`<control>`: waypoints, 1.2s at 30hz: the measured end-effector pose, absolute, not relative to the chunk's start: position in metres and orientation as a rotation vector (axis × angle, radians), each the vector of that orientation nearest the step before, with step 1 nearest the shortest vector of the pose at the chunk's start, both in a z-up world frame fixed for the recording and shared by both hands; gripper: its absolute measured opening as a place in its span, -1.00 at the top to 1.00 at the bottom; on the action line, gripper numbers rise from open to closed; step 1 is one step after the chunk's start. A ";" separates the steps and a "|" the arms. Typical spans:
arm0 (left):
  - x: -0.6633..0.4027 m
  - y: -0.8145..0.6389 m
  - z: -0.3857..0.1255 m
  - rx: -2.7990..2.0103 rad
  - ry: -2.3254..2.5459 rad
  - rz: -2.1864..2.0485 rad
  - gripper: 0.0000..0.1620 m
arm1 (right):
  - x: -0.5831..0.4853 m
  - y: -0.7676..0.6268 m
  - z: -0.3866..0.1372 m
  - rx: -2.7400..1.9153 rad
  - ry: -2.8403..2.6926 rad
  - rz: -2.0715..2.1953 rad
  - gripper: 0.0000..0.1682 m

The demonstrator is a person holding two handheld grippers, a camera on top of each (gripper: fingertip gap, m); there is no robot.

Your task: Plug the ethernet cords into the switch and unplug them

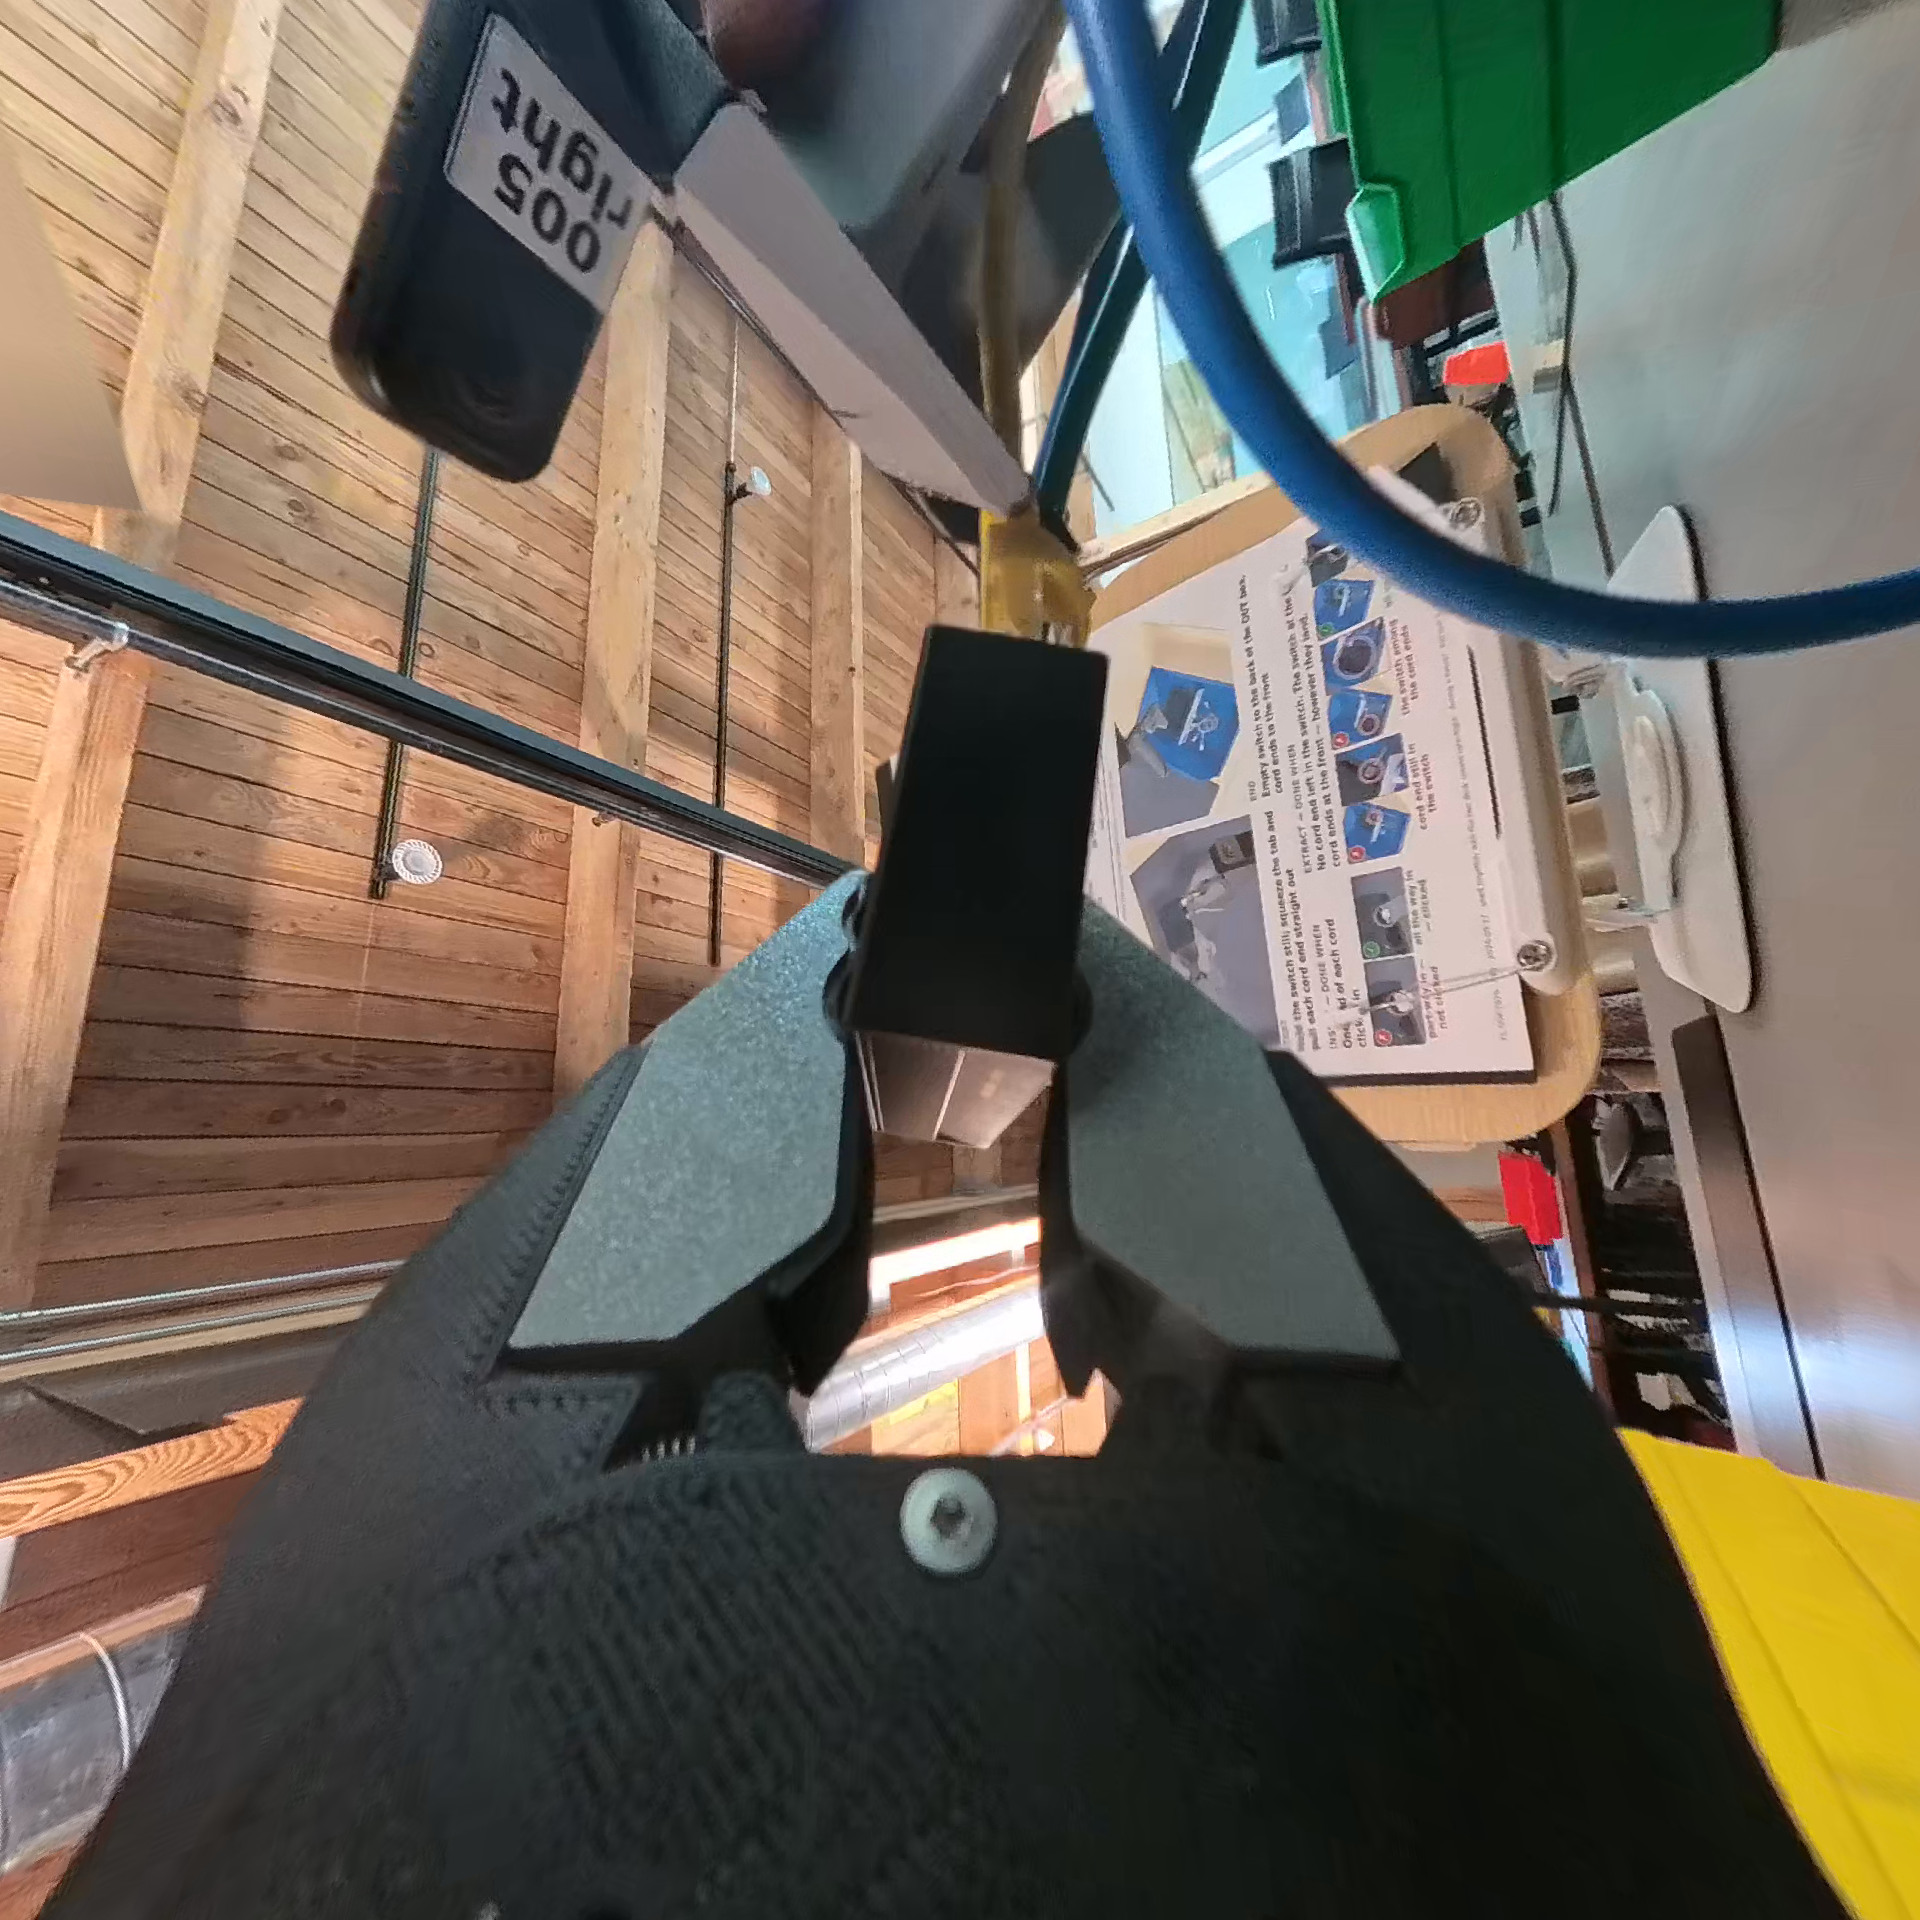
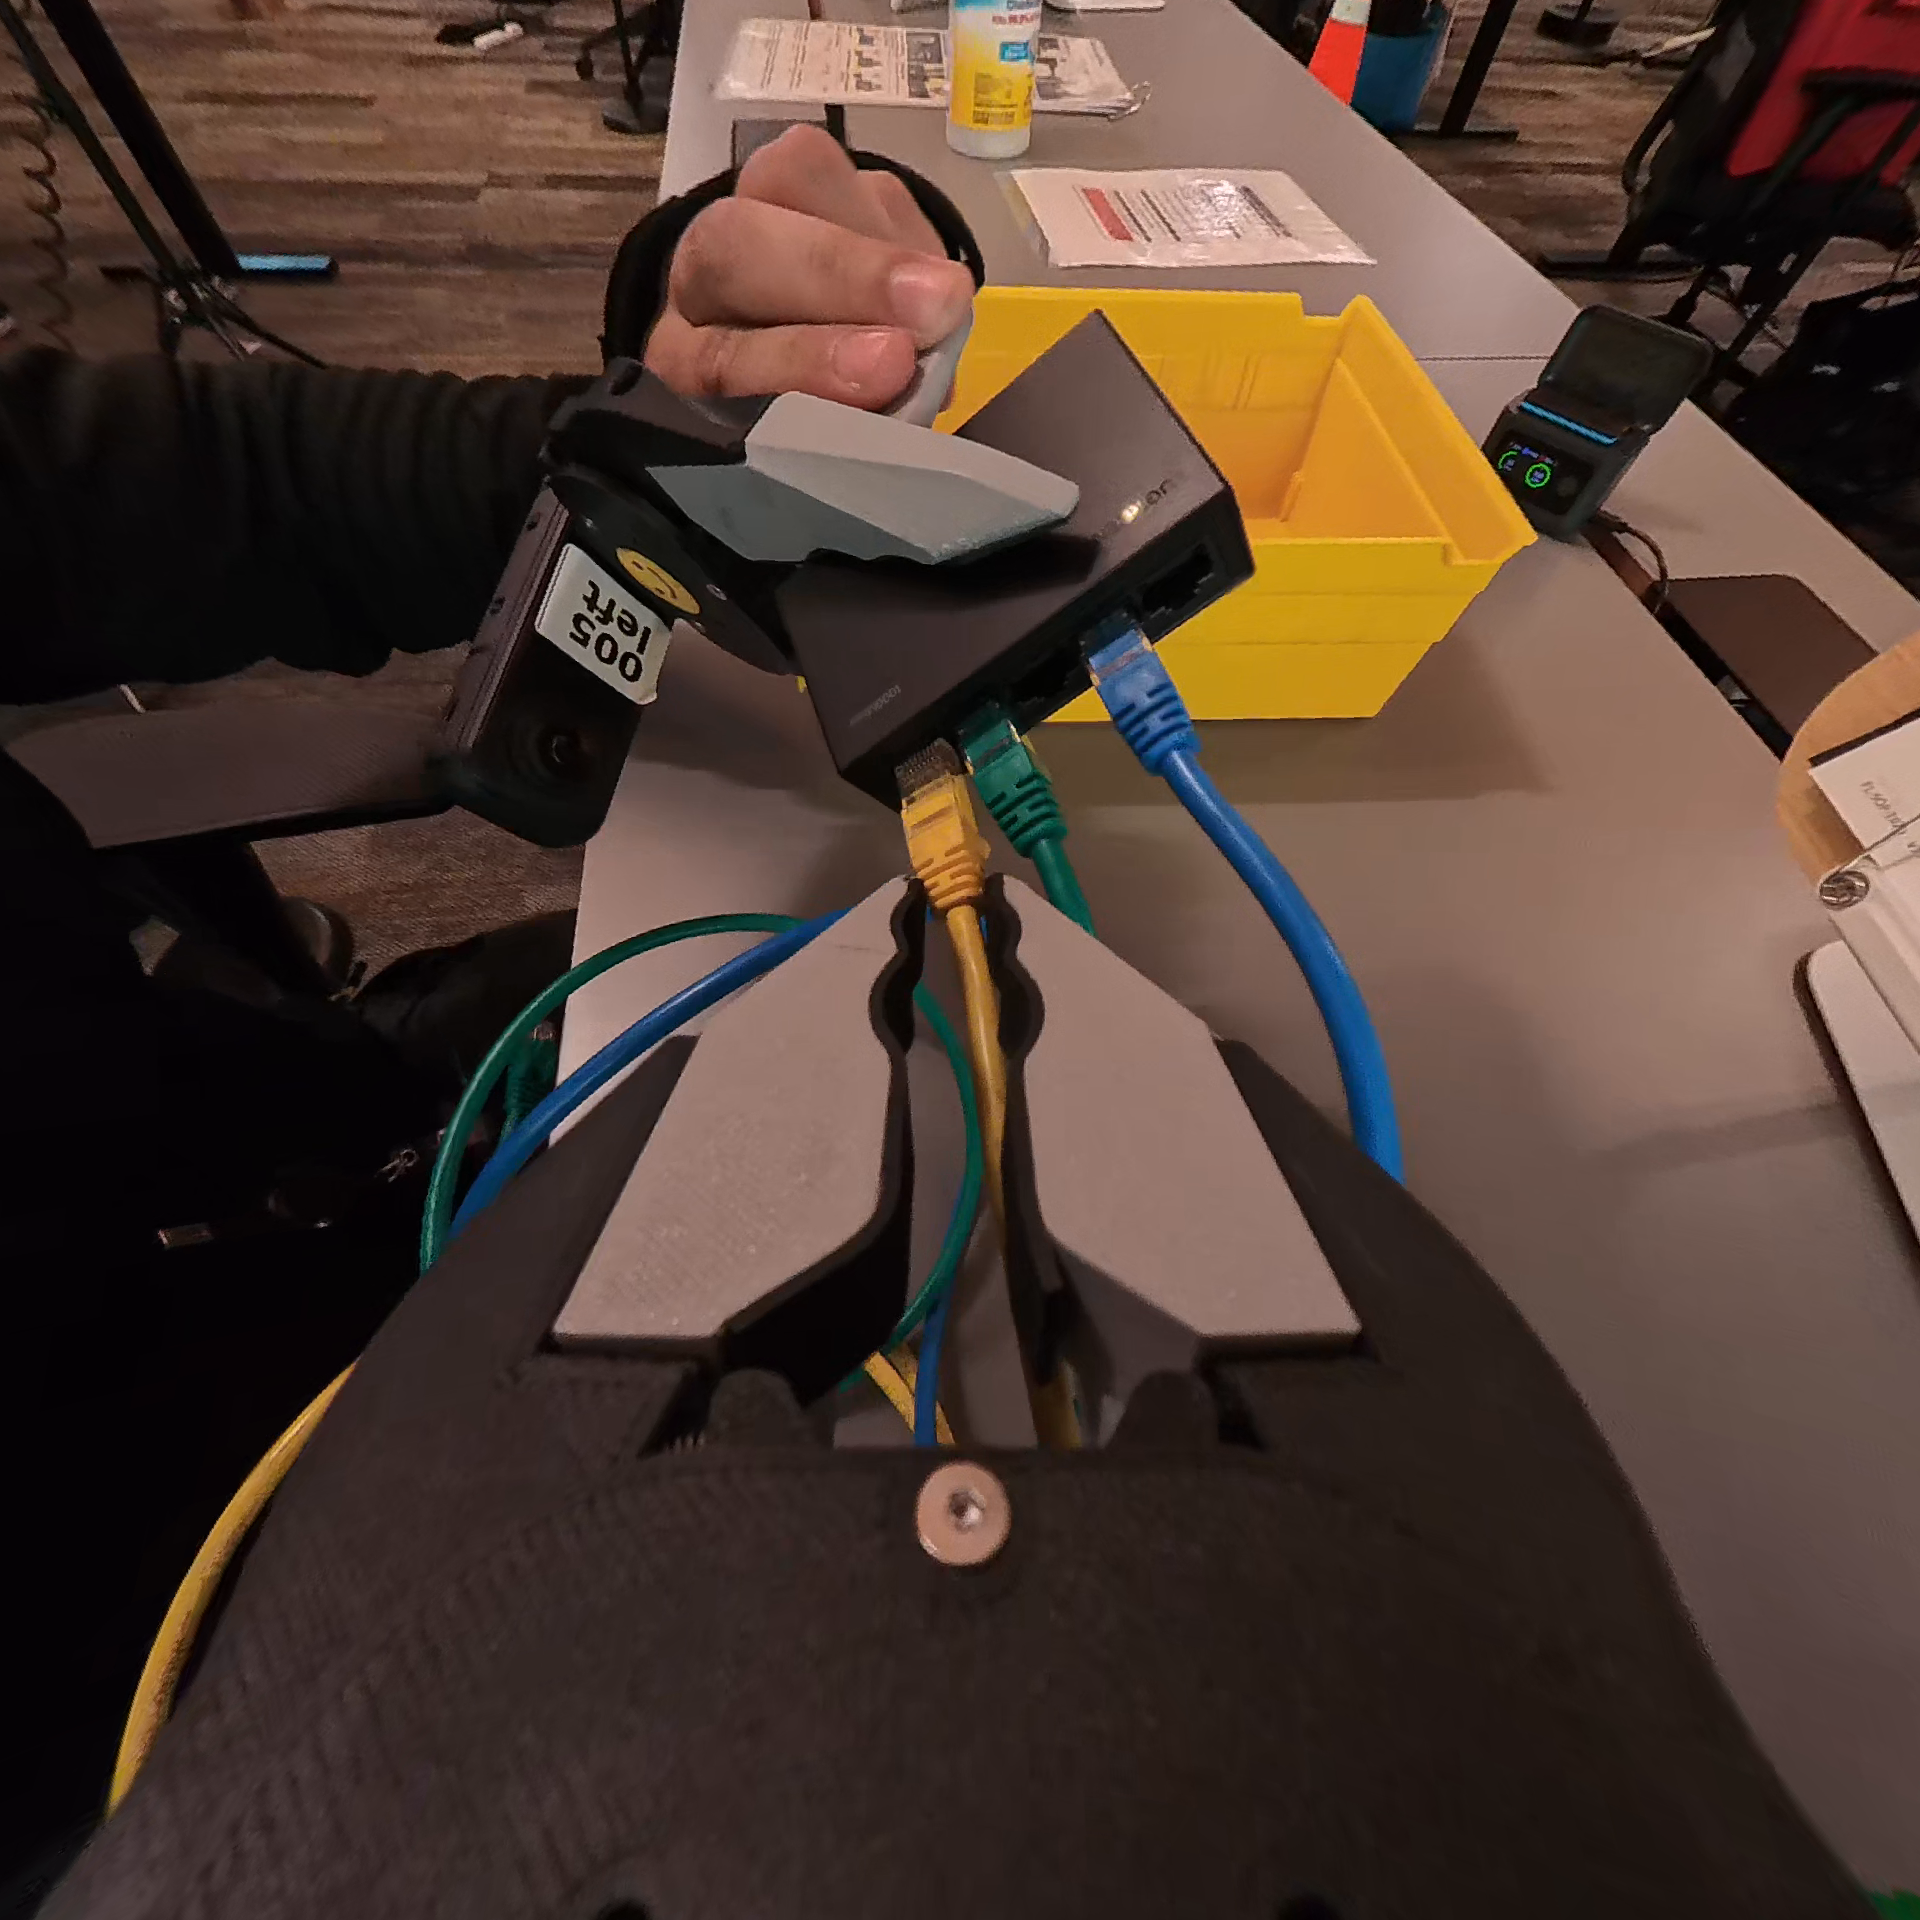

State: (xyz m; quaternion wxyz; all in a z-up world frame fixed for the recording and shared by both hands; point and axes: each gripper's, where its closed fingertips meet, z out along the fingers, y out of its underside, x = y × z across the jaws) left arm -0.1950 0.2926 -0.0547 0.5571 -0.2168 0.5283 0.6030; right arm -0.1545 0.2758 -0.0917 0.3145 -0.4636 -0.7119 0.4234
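Note:
My left gripper (image 1: 966,935) is shut on the black switch (image 1: 977,852) and holds it tilted above the table; the switch also shows in the right wrist view (image 2: 1039,582). A yellow plug (image 2: 940,821), a green plug (image 2: 1013,779) and a blue plug (image 2: 1138,696) sit in its front ports. My right gripper (image 2: 954,904) is closed around the yellow cord (image 2: 982,1039) just behind its plug. The yellow plug (image 1: 1029,582) shows beyond the switch in the left wrist view, with the blue cord (image 1: 1195,312) looping above it.
A yellow bin (image 2: 1351,520) stands on the grey table (image 2: 1507,935) behind the switch. A small dark device (image 2: 1579,436), a bottle (image 2: 992,73) and papers (image 2: 1184,218) lie farther back. An instruction sheet on a wooden board (image 1: 1351,831) and a green bin (image 1: 1507,125) show in the left wrist view. There is about 6 cm between the tips of the two grippers.

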 end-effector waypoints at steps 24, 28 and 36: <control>-0.186 0.298 -0.064 -0.680 1.285 1.320 0.65 | -0.153 0.273 -0.094 -1.085 -1.952 1.368 0.93; -0.194 0.312 -0.060 -0.788 1.248 1.317 0.63 | -0.156 0.288 -0.087 -1.172 -1.876 1.413 0.92; -0.182 0.335 -0.060 -0.909 1.292 1.279 0.63 | -0.141 0.310 -0.088 -1.090 -1.819 1.182 0.80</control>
